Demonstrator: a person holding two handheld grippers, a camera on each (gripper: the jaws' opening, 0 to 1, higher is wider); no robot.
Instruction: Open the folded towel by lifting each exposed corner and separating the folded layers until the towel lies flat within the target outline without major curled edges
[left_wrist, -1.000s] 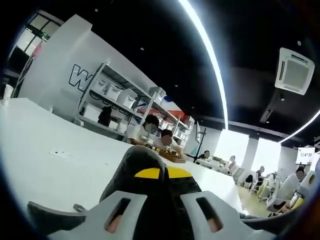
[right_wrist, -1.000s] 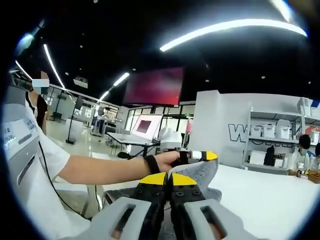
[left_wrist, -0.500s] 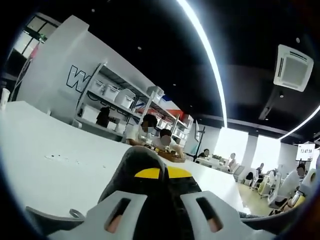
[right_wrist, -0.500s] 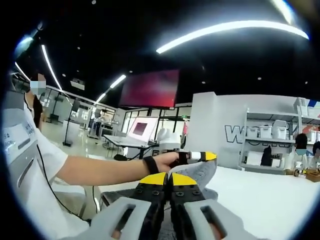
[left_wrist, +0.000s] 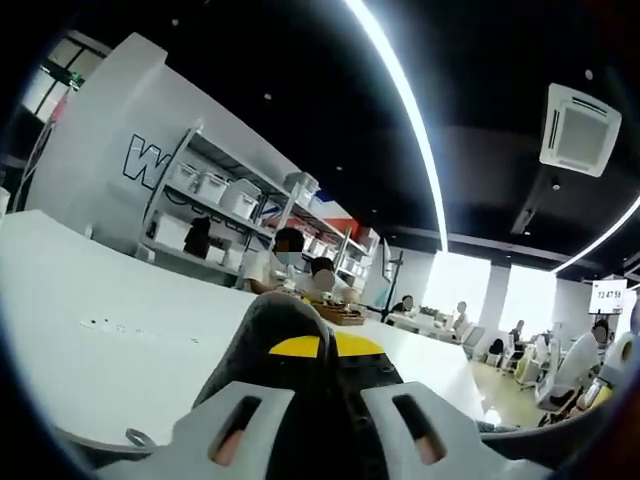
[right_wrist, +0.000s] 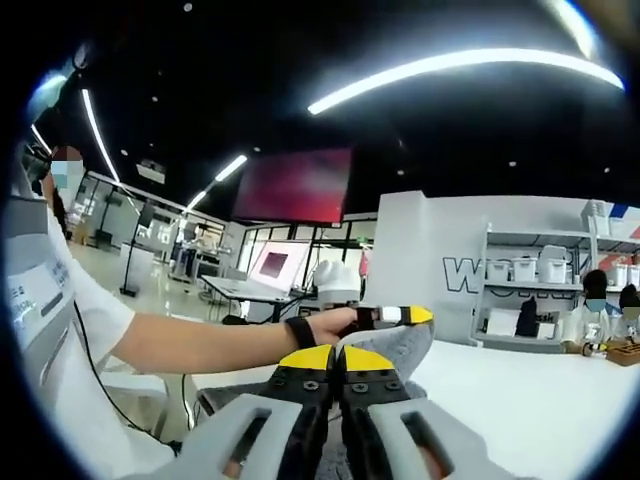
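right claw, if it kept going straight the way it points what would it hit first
Most likely the left claw and the person's hand, which sit just beyond the right claw along the grey towel both grip. Depth is hard to judge.

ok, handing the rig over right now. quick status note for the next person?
Left gripper: shut on the grey towel, fabric bunched around the fingers.
Right gripper: shut on the towel too, a fold rising past its tips. The left gripper shows in the right gripper view, also pinching the towel.
Towel: held up between both, above the white table.
Done: both grips taken, towel lifted.
Left: pull the layers apart and lay it flat in the outline, which isn't in sight.
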